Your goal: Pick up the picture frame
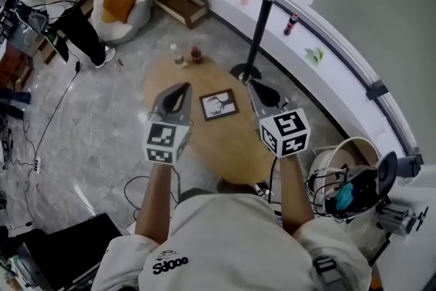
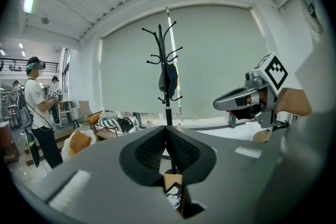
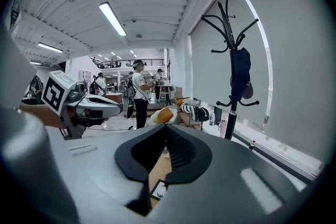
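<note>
A small black-framed picture frame [image 1: 219, 105] lies flat on the oval wooden table [image 1: 225, 146]. My left gripper [image 1: 182, 87] hovers just left of the frame, and my right gripper [image 1: 253, 84] hovers just right of it. Both have their jaws shut on nothing. In the left gripper view the shut left gripper [image 2: 167, 129] lets a corner of the frame [image 2: 175, 194] show below its jaws, with the right gripper [image 2: 242, 99] off to the right. The right gripper view shows the shut right gripper [image 3: 167, 128] above the frame [image 3: 157, 190], and the left gripper [image 3: 93, 105] at the left.
Two small bottles [image 1: 187, 55] stand at the table's far end. A black coat stand [image 1: 262, 10] rises just beyond the table's far right. A white beanbag [image 1: 122, 0] sits far left, a white basket [image 1: 347, 174] is at the right, and cables run over the floor [image 1: 61, 112]. People [image 3: 139, 92] stand in the background.
</note>
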### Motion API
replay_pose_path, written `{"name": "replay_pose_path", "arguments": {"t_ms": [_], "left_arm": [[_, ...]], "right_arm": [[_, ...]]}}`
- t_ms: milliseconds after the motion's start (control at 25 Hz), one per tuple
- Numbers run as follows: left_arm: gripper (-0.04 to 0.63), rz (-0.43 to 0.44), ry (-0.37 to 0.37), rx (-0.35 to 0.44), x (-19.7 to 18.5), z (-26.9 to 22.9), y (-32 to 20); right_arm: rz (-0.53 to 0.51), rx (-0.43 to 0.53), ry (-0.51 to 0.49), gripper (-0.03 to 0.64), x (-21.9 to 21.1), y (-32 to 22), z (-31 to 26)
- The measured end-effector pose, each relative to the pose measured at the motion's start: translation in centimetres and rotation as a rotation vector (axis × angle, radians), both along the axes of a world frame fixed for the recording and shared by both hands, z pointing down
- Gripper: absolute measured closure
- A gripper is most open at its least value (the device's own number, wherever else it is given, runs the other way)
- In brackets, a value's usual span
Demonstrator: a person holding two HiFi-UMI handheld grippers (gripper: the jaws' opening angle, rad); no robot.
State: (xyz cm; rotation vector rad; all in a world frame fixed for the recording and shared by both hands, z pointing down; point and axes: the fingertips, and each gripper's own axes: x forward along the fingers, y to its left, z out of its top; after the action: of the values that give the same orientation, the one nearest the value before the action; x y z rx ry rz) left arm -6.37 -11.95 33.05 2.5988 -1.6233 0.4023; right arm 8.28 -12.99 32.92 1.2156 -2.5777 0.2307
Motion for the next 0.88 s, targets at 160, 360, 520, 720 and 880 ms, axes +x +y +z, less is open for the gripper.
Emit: {"name": "replay_pose_path", "arguments": {"t_ms": [160, 360, 520, 720, 880], "left_arm": [[0.584, -0.017, -0.005, -0.041, -0.4, 1.8, -1.6], [0.584, -0.028, -0.002, -0.079, -0.6, 3.7, -3.4], [0.584, -0.035, -0.008, -0.118, -1.1, 5.9, -5.0], [0.584, -0.021, -0.006, -0.173, -2.1, 8.8, -7.6], [0.584, -0.024, 0.008, -0.224, -3.7, 11.6, -9.8]], "right_arm": [[0.001, -0.039, -0.001, 0.612, 0.2, -2.2, 1.5], [0.000, -0.071, 0.016, 0.612, 0.2, -4.1, 3.3], [0.012, -0.111, 0.026, 0.612, -0.1, -5.9, 5.2], [0.033, -0.159, 0.037, 0.612, -1.0, -8.4, 7.7], [0.042, -0.211, 0.054, 0.612, -2.3, -10.4, 10.0]]}}
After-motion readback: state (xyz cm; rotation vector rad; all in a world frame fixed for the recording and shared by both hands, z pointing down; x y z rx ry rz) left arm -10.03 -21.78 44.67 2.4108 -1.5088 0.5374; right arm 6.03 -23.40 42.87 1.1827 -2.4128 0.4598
